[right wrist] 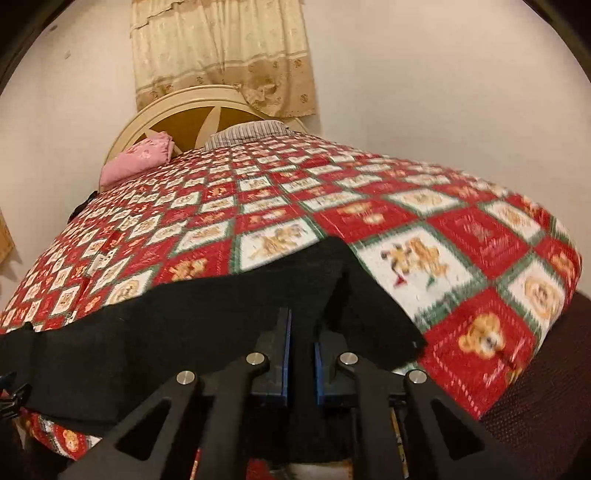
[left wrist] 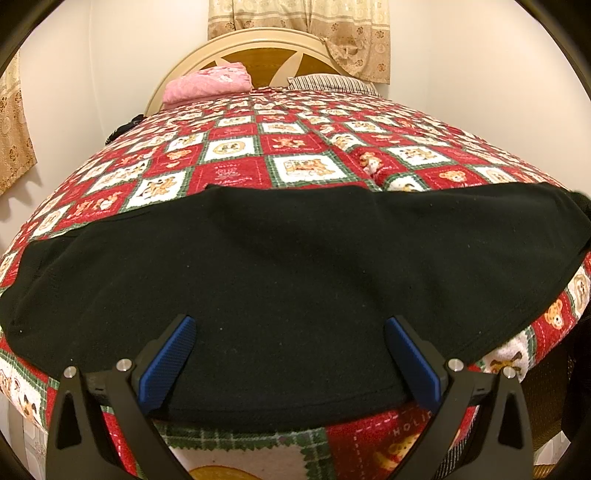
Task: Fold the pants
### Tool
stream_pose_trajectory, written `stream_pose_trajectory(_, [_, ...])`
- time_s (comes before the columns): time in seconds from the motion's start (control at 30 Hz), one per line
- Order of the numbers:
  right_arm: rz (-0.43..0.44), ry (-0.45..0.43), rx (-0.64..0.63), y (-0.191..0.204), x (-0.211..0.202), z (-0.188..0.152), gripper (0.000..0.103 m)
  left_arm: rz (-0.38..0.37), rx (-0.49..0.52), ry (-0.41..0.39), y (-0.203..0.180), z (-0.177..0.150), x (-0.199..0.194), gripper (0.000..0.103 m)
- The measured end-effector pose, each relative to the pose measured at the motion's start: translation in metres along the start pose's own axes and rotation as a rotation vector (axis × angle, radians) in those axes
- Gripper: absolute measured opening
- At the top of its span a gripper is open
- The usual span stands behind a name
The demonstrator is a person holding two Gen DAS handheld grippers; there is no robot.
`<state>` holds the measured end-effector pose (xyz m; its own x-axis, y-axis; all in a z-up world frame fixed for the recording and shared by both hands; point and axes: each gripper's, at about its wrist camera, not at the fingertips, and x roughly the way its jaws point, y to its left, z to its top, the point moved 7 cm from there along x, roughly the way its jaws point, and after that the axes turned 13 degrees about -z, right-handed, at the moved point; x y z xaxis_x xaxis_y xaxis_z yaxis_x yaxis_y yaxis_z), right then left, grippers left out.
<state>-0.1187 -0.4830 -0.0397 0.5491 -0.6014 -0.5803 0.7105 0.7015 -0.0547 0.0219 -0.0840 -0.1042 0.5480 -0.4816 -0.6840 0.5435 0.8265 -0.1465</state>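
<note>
Black pants [left wrist: 288, 273] lie spread across the near end of the bed, on a red, white and green bear-print quilt [left wrist: 280, 147]. My left gripper [left wrist: 290, 332] is open, its blue pads wide apart just above the pants' near hem, holding nothing. In the right wrist view my right gripper [right wrist: 301, 325] is shut on the black pants [right wrist: 184, 332], with cloth pinched between the blue pads and a corner of it lifted and draped over the fingers. This view is blurred.
A pink pillow [left wrist: 208, 84] and a striped pillow [left wrist: 332, 82] lie at the cream headboard [left wrist: 258, 44]. Patterned curtains [left wrist: 303, 26] hang behind. The bed's near edge drops off below the pants; dark flooring [right wrist: 546, 406] shows on the right.
</note>
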Motion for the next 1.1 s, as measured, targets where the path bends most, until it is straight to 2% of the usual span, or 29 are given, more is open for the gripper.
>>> stream_pose_trajectory(0.13, [0.011,-0.116,-0.071,0.008,-0.022,0.031,0.01,0.0,0.0,0.0,0.0,0.0,0.0,0.103])
stream_pose_trajectory(0.23, [0.017,-0.146,-0.118,0.008,-0.024,0.05,0.01,0.001,-0.001,-0.001,0.0,0.0,0.0,0.103])
stream_pose_trajectory(0.33, [0.029,-0.073,-0.139,0.001,0.004,0.05,0.01,0.001,-0.001,0.0,0.0,0.0,0.0,0.103])
stream_pose_trajectory(0.47, [0.014,0.035,-0.154,-0.013,0.046,0.028,0.013,0.001,0.001,0.002,0.0,0.0,0.0,0.103])
stream_pose_trajectory(0.5, [0.031,0.027,-0.156,-0.015,0.049,0.026,0.016,0.0,0.001,0.003,0.001,0.0,0.0,0.103])
stream_pose_trajectory(0.57, [0.024,0.009,-0.102,-0.027,0.044,0.031,0.045,0.0,0.0,0.002,0.001,0.0,0.0,0.103])
stream_pose_trajectory(0.6, [-0.014,-0.008,-0.018,-0.043,0.037,0.037,0.061,0.0,0.001,0.002,0.001,0.0,0.0,0.103])
stream_pose_trajectory(0.7, [-0.052,-0.068,0.18,-0.08,0.015,0.045,0.062,0.001,0.0,-0.001,0.002,0.0,0.0,0.103])
stream_pose_trajectory(0.77, [-0.038,-0.079,0.27,-0.095,-0.002,0.041,0.062,0.002,-0.002,-0.003,0.002,0.0,0.0,0.103])
stream_pose_trajectory(0.83, [0.007,-0.074,0.277,-0.088,-0.018,0.029,0.062,0.003,-0.003,-0.003,0.002,0.0,0.0,0.103])
stream_pose_trajectory(0.97, [0.042,-0.056,0.274,-0.062,-0.037,-0.002,0.059,0.005,-0.006,0.004,0.002,0.0,0.0,0.103])
stream_pose_trajectory(1.03, [0.088,-0.029,0.304,-0.048,-0.039,-0.018,0.05,0.005,-0.008,0.007,0.002,0.0,0.0,0.103])
stream_pose_trajectory(1.1, [0.11,-0.015,0.31,-0.037,-0.038,-0.026,0.047,0.007,-0.01,0.008,0.002,0.0,0.0,0.103])
